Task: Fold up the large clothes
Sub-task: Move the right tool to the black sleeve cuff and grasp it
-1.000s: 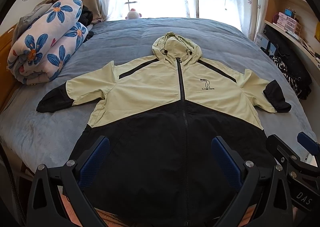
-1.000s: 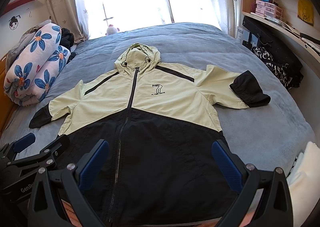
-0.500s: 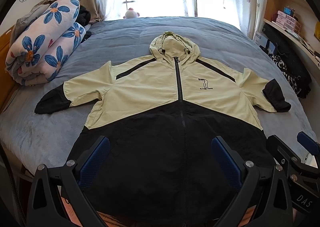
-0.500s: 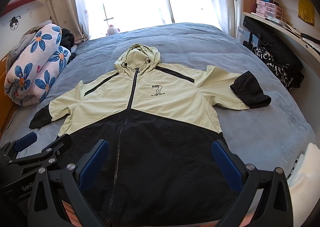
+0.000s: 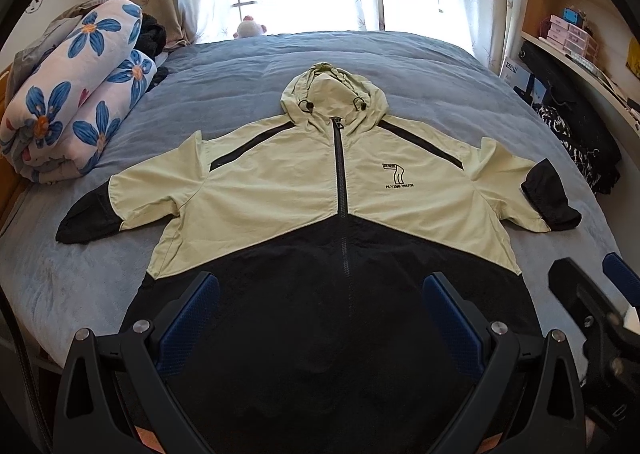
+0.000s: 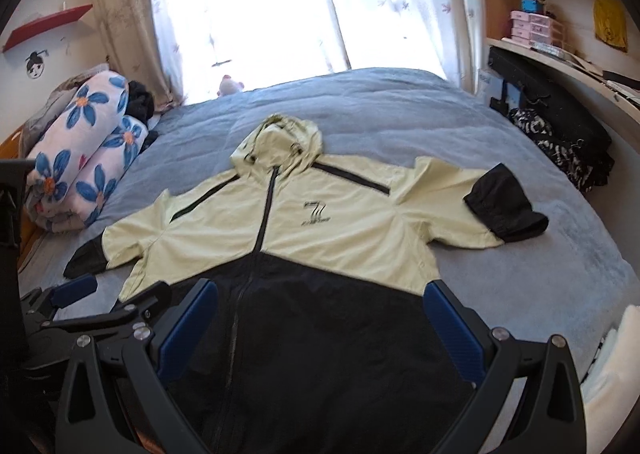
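Observation:
A hooded jacket (image 5: 280, 198) (image 6: 352, 230), pale green above and black below, lies flat and zipped on the blue bed, hood toward the window, both sleeves spread out with black cuffs. My left gripper (image 5: 320, 318) hovers open over the black hem, nothing between its blue pads. My right gripper (image 6: 320, 322) also stands open over the hem, slightly right of the zip. Each gripper shows in the other's view: the right gripper (image 5: 596, 306) at the lower right edge, the left gripper (image 6: 104, 306) at the lower left.
A rolled flowered quilt (image 5: 76, 94) (image 6: 84, 150) lies at the bed's left side with dark clothes behind it. A small plush toy (image 5: 250, 28) sits by the window. Shelves and a dark bag (image 5: 568, 122) line the right wall. Blue bedcover (image 5: 420, 66) surrounds the jacket.
Both grippers stay open. The right wrist view has tilted and shifted, blurred by motion, so the jacket sits lower and rotated; the left view has moved only slightly.

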`<action>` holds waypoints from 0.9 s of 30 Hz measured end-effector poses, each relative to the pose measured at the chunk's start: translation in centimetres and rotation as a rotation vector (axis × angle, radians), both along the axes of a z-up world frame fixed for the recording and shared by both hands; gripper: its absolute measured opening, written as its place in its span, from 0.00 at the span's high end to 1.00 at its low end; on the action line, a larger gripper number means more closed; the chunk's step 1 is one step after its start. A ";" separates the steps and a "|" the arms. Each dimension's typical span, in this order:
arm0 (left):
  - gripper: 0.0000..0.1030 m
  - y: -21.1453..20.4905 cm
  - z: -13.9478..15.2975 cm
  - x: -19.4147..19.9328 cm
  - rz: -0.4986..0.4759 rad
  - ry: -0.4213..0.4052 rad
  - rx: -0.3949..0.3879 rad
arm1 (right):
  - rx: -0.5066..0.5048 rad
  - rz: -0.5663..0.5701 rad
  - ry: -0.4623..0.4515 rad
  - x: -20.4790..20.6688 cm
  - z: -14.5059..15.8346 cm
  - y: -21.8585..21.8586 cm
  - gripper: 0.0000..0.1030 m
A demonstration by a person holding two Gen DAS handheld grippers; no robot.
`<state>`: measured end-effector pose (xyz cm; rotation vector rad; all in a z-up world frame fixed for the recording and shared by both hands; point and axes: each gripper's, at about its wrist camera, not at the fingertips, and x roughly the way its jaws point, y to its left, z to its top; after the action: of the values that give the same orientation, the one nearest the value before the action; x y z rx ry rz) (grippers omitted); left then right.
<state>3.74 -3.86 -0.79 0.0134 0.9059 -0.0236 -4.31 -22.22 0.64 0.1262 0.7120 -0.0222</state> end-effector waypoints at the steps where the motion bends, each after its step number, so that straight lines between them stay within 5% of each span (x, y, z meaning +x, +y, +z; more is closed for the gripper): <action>1: 0.02 -0.2 0.1 0.4 -0.001 -0.001 0.000 | 0.001 -0.009 -0.016 0.4 0.3 -0.4 0.00; 8: 0.02 -2.0 2.2 4.1 -0.011 -0.089 0.011 | -0.039 -0.027 -0.083 3.5 2.6 -2.9 0.00; 13: 0.02 -3.6 4.8 6.8 -0.047 -0.192 0.034 | -0.036 -0.068 -0.032 6.9 4.7 -5.3 0.00; 18: 0.02 -5.4 7.5 8.8 -0.105 -0.300 0.064 | 0.043 -0.095 -0.076 8.2 6.9 -8.4 0.00; 22: 0.02 -7.0 8.8 10.3 -0.178 -0.336 0.038 | 0.083 -0.102 -0.074 9.8 8.2 -10.4 0.00; 27: 0.02 -8.9 8.6 13.3 -0.230 -0.280 -0.028 | -0.053 -0.110 -0.079 11.8 8.9 -12.1 0.00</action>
<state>17.08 -12.76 7.85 0.0927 0.6205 -0.2433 7.48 -34.36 9.56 0.1146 0.6247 -0.1411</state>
